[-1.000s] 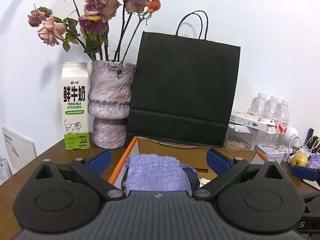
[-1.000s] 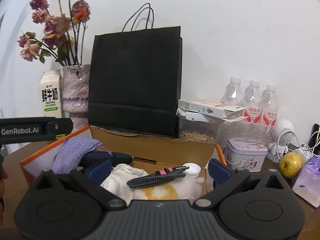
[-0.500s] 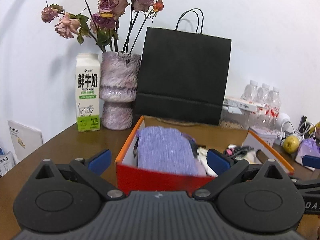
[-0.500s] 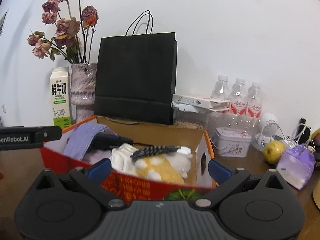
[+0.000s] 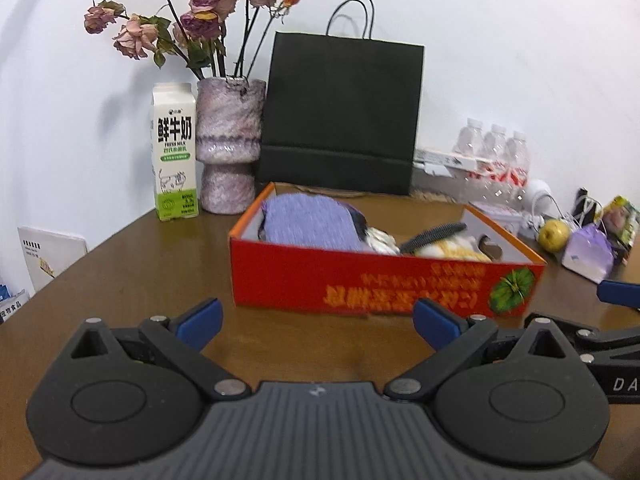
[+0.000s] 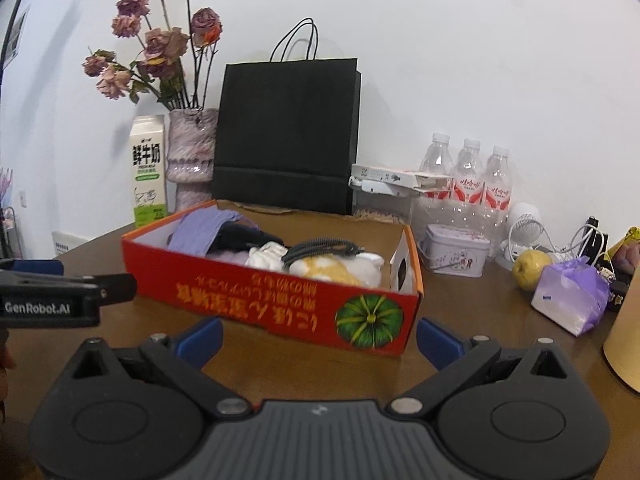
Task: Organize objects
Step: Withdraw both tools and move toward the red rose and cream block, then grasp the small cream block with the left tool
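Observation:
A red cardboard box (image 5: 384,280) (image 6: 280,292) with orange print stands on the brown table. Inside it lie a purple knitted pouch (image 5: 308,222) (image 6: 200,226), a white cloth (image 6: 266,256), a dark ribbed comb-like item (image 5: 432,234) (image 6: 320,246) and a yellow-white soft toy (image 6: 332,270). My left gripper (image 5: 316,320) hovers open just in front of the box, holding nothing. My right gripper (image 6: 320,338) is open too, in front of the box's right end, with nothing between its fingers.
Behind the box stand a milk carton (image 5: 174,152), a vase of dried roses (image 5: 230,144) and a black paper bag (image 5: 340,116). On the right are water bottles (image 6: 466,176), a tin (image 6: 456,250), a pear (image 6: 530,270) and a purple packet (image 6: 570,300).
Both grippers have drawn back from above the box's contents to in front of its near wall. Both stay open and hold nothing.

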### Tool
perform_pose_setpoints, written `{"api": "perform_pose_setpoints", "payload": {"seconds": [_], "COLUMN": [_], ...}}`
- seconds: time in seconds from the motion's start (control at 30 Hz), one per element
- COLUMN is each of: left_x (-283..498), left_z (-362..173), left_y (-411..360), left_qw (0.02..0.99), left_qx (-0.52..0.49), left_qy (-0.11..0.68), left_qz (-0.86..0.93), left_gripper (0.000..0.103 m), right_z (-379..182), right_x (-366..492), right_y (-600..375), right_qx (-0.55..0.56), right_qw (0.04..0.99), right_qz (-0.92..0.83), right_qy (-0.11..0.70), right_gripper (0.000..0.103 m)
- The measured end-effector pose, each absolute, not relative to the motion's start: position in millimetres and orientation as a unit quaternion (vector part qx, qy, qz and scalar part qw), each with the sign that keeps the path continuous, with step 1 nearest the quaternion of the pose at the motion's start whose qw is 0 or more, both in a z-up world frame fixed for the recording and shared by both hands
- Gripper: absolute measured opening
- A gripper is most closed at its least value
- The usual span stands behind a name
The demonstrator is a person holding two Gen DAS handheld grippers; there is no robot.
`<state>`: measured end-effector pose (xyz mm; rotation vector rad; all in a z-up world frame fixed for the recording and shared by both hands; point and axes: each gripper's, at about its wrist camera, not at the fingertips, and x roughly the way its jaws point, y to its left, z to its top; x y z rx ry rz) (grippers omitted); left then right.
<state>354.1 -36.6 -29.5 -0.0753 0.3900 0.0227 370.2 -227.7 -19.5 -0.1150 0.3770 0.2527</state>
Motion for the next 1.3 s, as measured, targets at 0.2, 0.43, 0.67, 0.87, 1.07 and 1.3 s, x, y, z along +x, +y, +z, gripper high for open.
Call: {"api": "perform_pose_setpoints", "payload": {"seconds": [0.2, 0.43, 0.67, 0.87, 1.07, 1.3], "left_x": [334, 316, 306, 307, 315, 322], "left_z": [-38, -47, -57, -65, -71, -73], "left_y": [-47, -57, -71, -85, -101, -108], "left_qw": [0.977, 0.971, 0.963, 0.951, 0.942, 0.939], "left_qx": [-0.031, -0.021, -0.01, -0.012, 0.009, 0.023], "left_qy": [0.213, 0.236, 0.266, 0.303, 0.333, 0.341], "left_qz": [-0.002, -0.019, -0.036, -0.055, -0.045, -0.039], "left_gripper": [0.103, 0.103, 0.103, 0.103, 0.103, 0.103], "right_z": [-26, -37, -46, -44, -45, -43], "right_x": [348, 325, 305, 303, 307, 306], "right_y": [-234, -249, -270, -287, -289, -290], "right_qx": [-0.057, -0.054, -0.044, -0.009, 0.0, 0.008], "right_qw": [0.97, 0.967, 0.967, 0.969, 0.967, 0.968], "right_qz": [0.128, 0.123, 0.11, 0.095, 0.089, 0.092], "right_qy": [0.2, 0.217, 0.227, 0.229, 0.239, 0.234], "right_gripper": [0.103, 0.103, 0.103, 0.103, 0.103, 0.103]}}
